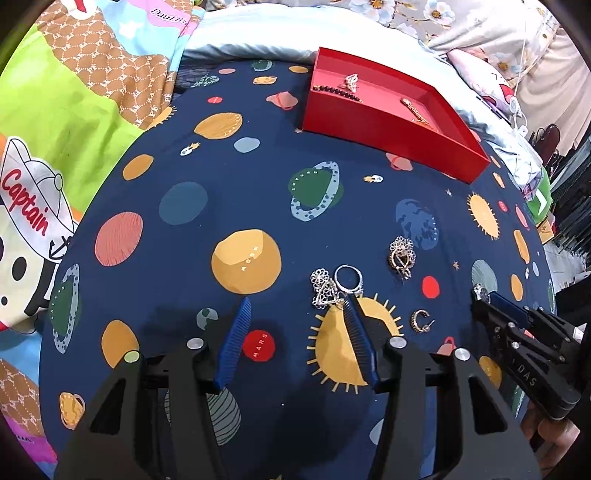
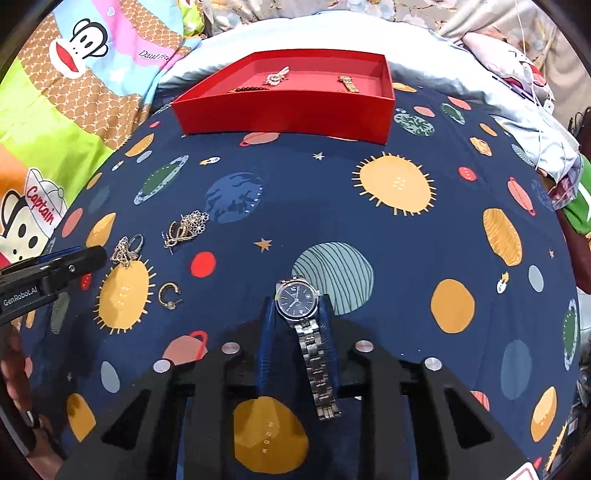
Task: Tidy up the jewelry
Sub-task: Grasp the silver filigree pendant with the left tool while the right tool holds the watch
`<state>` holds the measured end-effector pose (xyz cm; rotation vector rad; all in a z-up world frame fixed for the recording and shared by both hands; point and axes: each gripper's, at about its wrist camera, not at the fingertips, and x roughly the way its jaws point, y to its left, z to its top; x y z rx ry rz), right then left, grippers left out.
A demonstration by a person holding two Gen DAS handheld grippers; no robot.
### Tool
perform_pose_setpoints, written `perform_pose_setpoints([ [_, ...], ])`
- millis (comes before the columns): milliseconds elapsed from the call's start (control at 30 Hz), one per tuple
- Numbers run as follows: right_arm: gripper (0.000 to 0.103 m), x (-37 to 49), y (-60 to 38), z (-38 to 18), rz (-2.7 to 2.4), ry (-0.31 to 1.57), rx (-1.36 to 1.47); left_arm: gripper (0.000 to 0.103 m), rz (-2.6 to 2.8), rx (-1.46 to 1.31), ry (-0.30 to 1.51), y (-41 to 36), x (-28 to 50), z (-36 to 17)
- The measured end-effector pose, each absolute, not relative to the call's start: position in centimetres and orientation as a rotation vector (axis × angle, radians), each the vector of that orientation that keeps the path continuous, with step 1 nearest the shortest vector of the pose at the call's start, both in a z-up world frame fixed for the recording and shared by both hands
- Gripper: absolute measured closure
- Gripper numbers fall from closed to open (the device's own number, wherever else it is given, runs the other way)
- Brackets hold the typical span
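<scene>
A red tray (image 1: 388,136) (image 2: 288,114) lies at the far side of the navy planet cloth and holds a dark bead bracelet (image 1: 338,90), a sparkly brooch (image 2: 276,77) and a gold bracelet (image 2: 349,84). My right gripper (image 2: 297,306) is shut on a silver watch (image 2: 297,295) with a dark dial, its band hanging down. My left gripper (image 1: 297,306) is open and empty, its right finger tip beside a silver ring (image 1: 349,278) and a filigree earring (image 1: 325,290). A second filigree earring (image 1: 402,254) and a gold hoop (image 1: 420,320) lie to the right.
Cartoon-print bedding (image 1: 55,110) lies to the left. A pale blue pillow (image 2: 295,33) sits behind the tray. Piled clothes and cables (image 2: 546,110) are at the far right. The right gripper shows at the right edge of the left wrist view (image 1: 480,295).
</scene>
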<state>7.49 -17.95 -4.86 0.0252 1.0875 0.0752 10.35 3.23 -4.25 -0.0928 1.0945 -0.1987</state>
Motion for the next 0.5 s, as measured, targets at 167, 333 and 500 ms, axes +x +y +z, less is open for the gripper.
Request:
perform_pose_setpoints([
  [167, 0.08, 7.1, -18.4, -4.8, 0.059, 1.087, 0.059, 0.052, -0.213, -0.082, 1.099, 2.9, 10.2, -4.5],
  [333, 0.081, 6.6, -18.7, -4.6, 0.05, 1.089, 0.097, 0.048, -0.23, -0.077, 1.096, 2.4, 10.2, -4.7],
  [500, 0.081, 6.1, -19.2, -4.3, 0.049, 1.094, 0.138, 0.05, -0.253, -0.055, 1.091, 1.8, 10.5, -5.2],
])
